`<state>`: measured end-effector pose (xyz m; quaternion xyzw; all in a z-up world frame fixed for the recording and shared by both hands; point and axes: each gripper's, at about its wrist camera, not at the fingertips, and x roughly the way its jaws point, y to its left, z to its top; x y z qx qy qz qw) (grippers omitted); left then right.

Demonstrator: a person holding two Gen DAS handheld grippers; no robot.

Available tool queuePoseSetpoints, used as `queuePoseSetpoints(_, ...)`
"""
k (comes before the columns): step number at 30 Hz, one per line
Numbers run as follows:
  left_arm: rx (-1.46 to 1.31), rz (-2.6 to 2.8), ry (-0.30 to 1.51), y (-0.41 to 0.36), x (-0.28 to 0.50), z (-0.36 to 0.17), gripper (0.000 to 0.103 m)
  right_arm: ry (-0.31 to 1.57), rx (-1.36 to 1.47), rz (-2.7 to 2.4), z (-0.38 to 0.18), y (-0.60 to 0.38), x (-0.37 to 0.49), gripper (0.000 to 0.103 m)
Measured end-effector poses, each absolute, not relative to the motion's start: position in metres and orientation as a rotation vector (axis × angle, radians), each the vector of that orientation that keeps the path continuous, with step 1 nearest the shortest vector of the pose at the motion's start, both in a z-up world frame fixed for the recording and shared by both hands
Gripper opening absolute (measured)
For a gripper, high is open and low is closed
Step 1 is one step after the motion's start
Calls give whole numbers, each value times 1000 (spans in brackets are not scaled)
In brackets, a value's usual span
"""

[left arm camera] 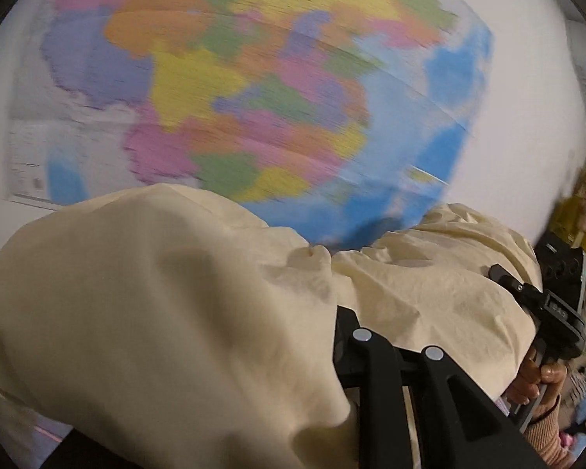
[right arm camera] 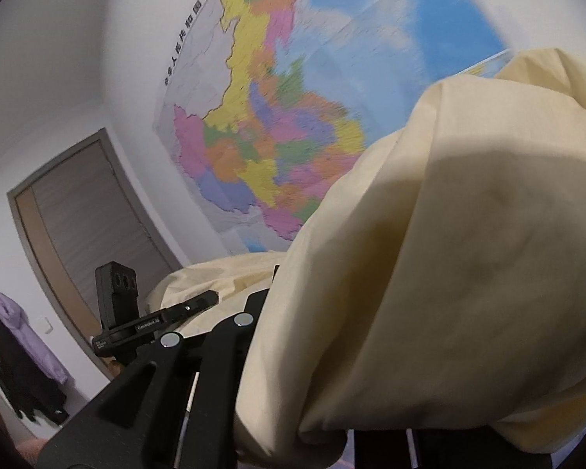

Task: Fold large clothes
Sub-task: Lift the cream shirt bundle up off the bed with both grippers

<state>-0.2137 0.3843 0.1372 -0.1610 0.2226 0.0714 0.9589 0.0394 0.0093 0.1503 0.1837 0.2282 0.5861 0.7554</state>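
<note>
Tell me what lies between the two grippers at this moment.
A stretch of the cream garment, draped and bunched, spans from the left gripper toward the right gripper; the left wrist view shows it best.

A plain cream garment (left arm camera: 144, 297) is seen below a wall map (left arm camera: 234, 90). The map is patched in pink, yellow, orange, green, purple and blue.

The cream-yellow woven cloth garment (left arm camera: 144, 312) is looking matt and finely creased. The black matt plastic left gripper (left arm camera: 390, 355) is showing shiny metal rivets, while the glossy colourful paper wall map (right arm camera: 277, 125) at twelve o'clock is showing fold creases.
</note>
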Motion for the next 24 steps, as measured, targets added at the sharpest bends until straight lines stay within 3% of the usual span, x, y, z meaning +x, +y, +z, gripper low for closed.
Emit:
queuePoseSetpoints(19, -394, 519, 386, 598, -241, 128, 16, 536, 337, 1504, 122, 245, 23, 13)
queuePoseSetpoints(24, -485, 609, 382, 663, -252, 79, 16, 650, 288, 1529, 68, 296, 7, 13)
